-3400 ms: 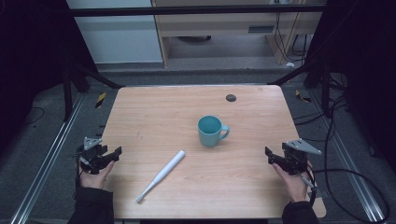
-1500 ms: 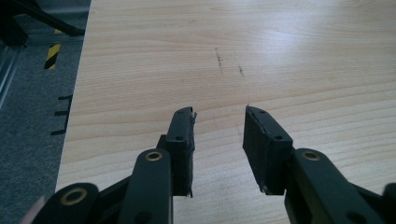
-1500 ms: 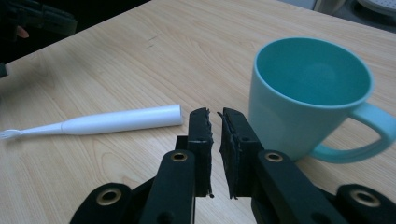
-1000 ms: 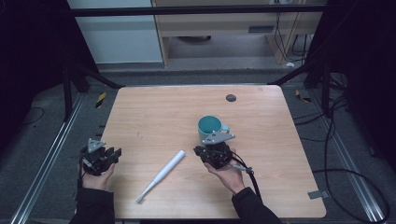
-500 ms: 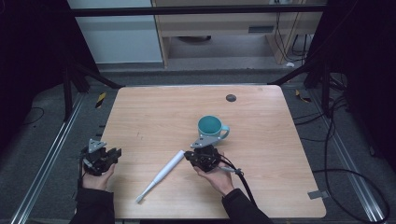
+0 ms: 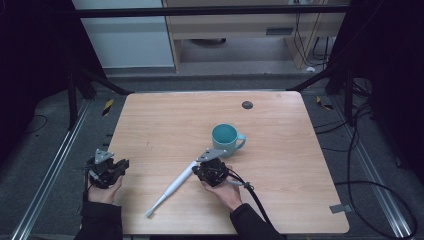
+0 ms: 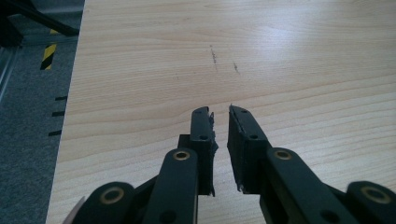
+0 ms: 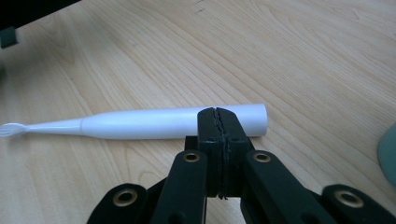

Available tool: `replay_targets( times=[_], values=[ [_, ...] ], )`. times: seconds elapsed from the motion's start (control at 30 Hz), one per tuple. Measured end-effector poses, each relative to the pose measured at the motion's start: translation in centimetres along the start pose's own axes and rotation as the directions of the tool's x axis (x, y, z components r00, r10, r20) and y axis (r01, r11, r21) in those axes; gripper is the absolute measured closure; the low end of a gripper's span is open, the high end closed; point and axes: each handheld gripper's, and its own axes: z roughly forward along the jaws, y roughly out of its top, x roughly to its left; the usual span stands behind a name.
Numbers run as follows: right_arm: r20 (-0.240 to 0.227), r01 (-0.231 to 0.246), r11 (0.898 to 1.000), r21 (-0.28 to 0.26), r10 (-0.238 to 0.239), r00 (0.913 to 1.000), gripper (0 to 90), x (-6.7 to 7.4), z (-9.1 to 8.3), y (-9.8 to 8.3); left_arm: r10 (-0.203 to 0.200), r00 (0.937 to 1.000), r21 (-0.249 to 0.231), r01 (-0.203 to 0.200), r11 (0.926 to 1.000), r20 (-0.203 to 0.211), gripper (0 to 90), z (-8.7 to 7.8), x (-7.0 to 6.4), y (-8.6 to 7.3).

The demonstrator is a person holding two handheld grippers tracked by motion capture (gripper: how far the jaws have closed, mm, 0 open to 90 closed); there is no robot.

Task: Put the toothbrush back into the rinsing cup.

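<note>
Far to the left of the toothbrush, the left tool waits at the table edge, its jaws just closing, nearly together on nothing. The right tool sits squeezed together at the fat handle end, near the cup. It should open wide first, then pinch gently.

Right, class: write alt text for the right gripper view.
The right gripper, its black jaws shut together with nothing between them, points at the thick end of a white electric toothbrush lying flat on a light wooden table, brush head to the left.
</note>
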Motion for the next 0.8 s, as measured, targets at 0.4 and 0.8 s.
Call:
replay_targets(
  times=[0.4,0.8],
  values=[
    [0.032,-0.05,0.998,-0.034,0.051,0.9982,90.0,-1.2,1.9,1.0,-0.005,1.0,-0.005,0.005,1.0,0.0,79.5,0.0,0.1,0.0],
    [0.051,-0.065,0.997,-0.043,0.067,0.9964,89.8,-1.6,4.1,1.8,-0.004,1.0,-0.001,0.004,1.0,-0.001,79.1,0.1,0.1,-0.1]
  ],
)
